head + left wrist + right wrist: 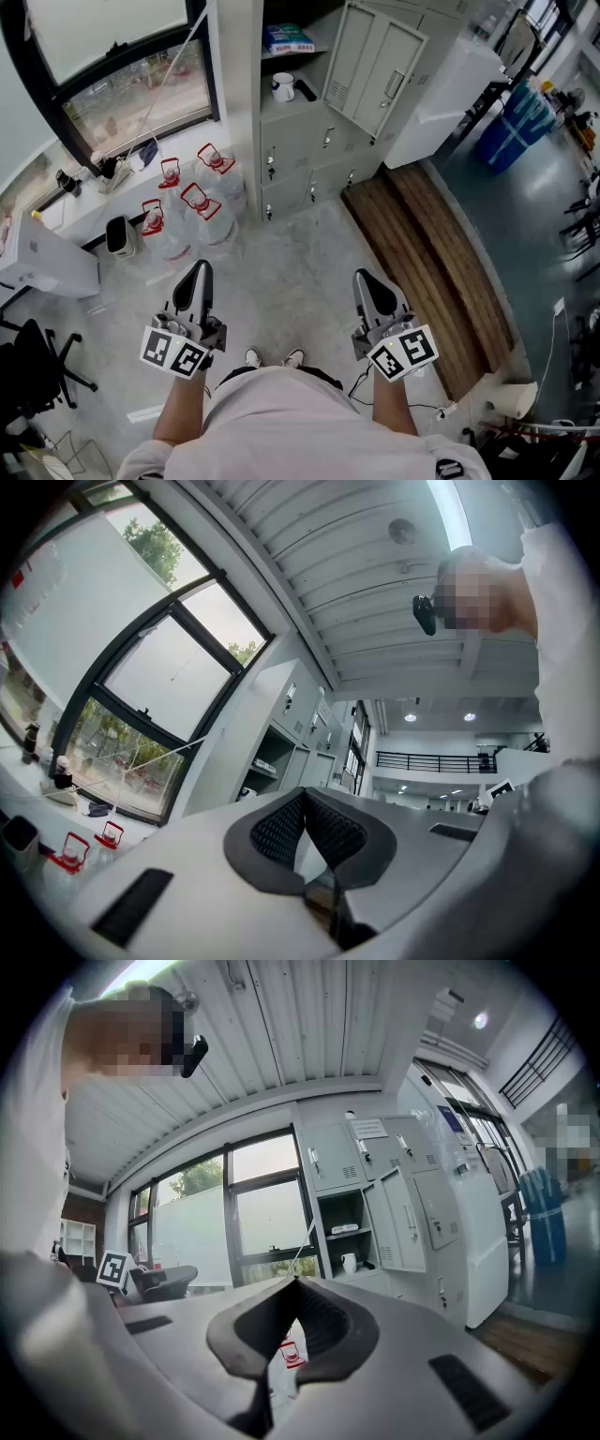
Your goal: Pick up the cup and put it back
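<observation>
Cool, even daylight comes through the window [122,89] at the head view's upper left, leaving the grey floor [300,253] bright with only faint, soft shadows, while the locker [375,66] edges bow outward toward the borders. Both gripper views are strongly fisheyed and ringed by black vignette, with the left claw [305,799] and right claw [294,1283] looming soft near the lens. A ceiling light strip [452,513] glares white in the left one, and window panes [267,1208] wash out pale in the right
</observation>
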